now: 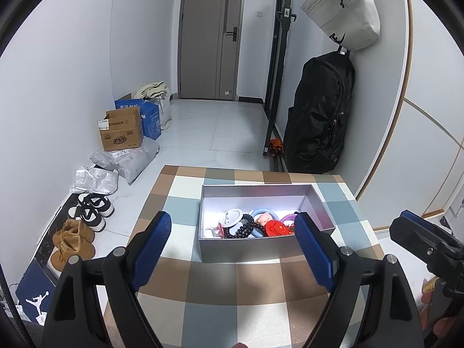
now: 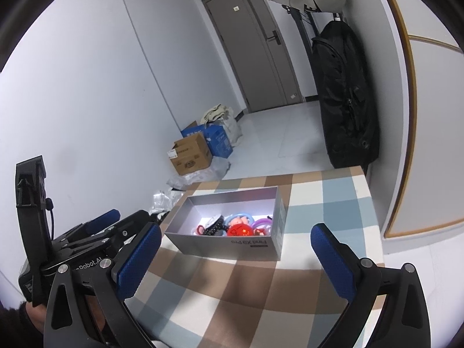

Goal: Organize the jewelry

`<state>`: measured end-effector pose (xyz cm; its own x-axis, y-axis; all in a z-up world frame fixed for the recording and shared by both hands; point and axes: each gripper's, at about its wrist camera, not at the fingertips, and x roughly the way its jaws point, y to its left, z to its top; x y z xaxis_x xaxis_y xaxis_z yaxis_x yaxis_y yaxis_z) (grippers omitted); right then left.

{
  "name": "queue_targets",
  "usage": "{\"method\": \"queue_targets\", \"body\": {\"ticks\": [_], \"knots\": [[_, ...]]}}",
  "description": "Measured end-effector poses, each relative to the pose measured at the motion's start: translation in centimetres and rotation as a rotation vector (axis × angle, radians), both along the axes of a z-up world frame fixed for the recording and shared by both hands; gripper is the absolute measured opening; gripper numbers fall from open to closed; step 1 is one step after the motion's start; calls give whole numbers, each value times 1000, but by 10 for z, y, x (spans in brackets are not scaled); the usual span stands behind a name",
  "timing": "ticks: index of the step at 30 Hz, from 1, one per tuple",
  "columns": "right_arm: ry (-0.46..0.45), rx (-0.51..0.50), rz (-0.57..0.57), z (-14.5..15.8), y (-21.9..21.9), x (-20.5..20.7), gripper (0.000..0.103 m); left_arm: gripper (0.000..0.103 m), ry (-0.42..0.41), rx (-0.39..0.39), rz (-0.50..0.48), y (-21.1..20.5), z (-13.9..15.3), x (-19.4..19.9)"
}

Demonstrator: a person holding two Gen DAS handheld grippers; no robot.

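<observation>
An open grey box (image 1: 249, 249) (image 2: 232, 246) rests on the checked table (image 1: 220, 295) (image 2: 220, 290). Inside lie a black bead bracelet (image 1: 245, 227), a round white piece (image 1: 232, 217), a red badge (image 1: 275, 228) (image 2: 240, 230), a small doll head (image 1: 265, 219) and coloured rings. My left gripper (image 1: 233, 223) stands open just in front of the box, nothing between its blue pads. My right gripper (image 2: 236, 237) is open too, nearer the table's front, empty. The left gripper (image 2: 127, 223) shows at the left of the right wrist view.
The table's far edge drops to a white tiled floor. Shoes (image 1: 90, 211), plastic bags and cardboard boxes (image 1: 123, 130) (image 2: 191, 153) line the left wall. A black bag (image 1: 319, 113) (image 2: 345, 95) hangs at the right below a white one (image 1: 345, 8). A door (image 1: 210, 37) stands behind.
</observation>
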<state>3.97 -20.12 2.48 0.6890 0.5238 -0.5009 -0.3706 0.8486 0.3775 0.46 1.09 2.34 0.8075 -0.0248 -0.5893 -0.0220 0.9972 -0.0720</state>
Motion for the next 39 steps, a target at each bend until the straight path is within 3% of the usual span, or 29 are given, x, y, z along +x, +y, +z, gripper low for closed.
{"method": "queue_targets", "body": {"ticks": [22, 39], "knots": [[11, 13, -8, 1, -4, 0, 103, 83, 4, -19, 29, 4, 0, 0], [16, 12, -16, 0, -5, 0, 103, 83, 8, -13, -4, -2, 0, 0]]}}
